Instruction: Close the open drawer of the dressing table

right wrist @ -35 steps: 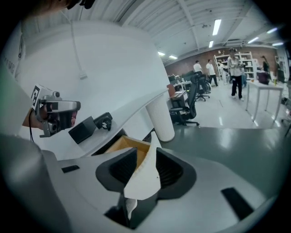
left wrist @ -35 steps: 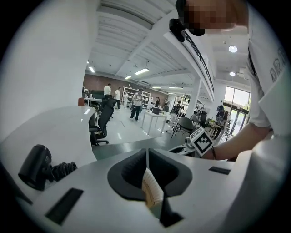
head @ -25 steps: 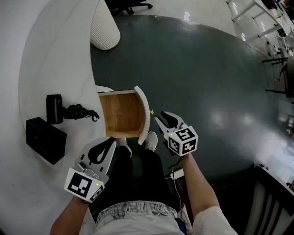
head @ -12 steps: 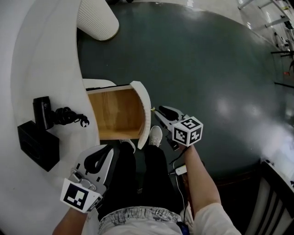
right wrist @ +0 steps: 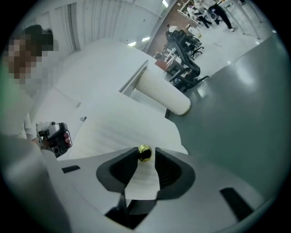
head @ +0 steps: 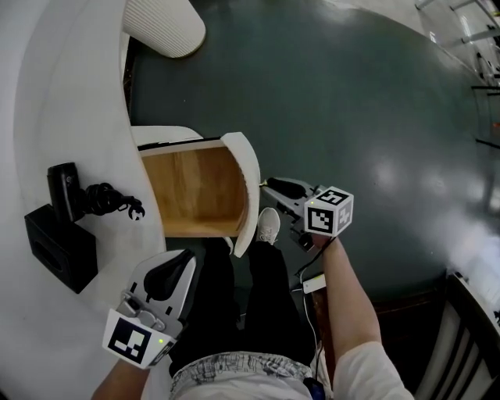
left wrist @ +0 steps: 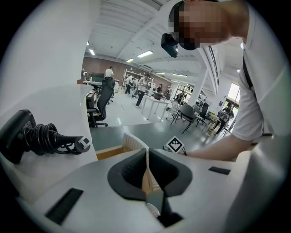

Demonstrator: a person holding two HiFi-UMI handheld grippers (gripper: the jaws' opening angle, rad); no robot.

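The dressing table's drawer (head: 195,191) stands pulled out, with a bare wooden inside and a white ribbed front (head: 248,187). In the right gripper view a small gold knob (right wrist: 145,153) on that front (right wrist: 127,132) sits right at the tips of my right gripper (right wrist: 146,155). Its jaws stand apart on either side of the knob and do not squeeze it. From the head view, the right gripper (head: 269,186) points at the drawer front from the right. My left gripper (head: 183,262) hangs below the drawer near my legs. Its jaws are together and hold nothing (left wrist: 147,152).
On the white curved table top (head: 62,117) lie a black hair dryer with a coiled cord (head: 66,191) and a black box (head: 58,250). A white ribbed stool (head: 164,23) stands at the back. My shoes (head: 268,226) rest on the dark floor (head: 351,117) by the drawer front.
My right gripper has sunk and rolled, and its tips have come up to the drawer front. The left gripper has dropped a little. The drawer has stayed out.
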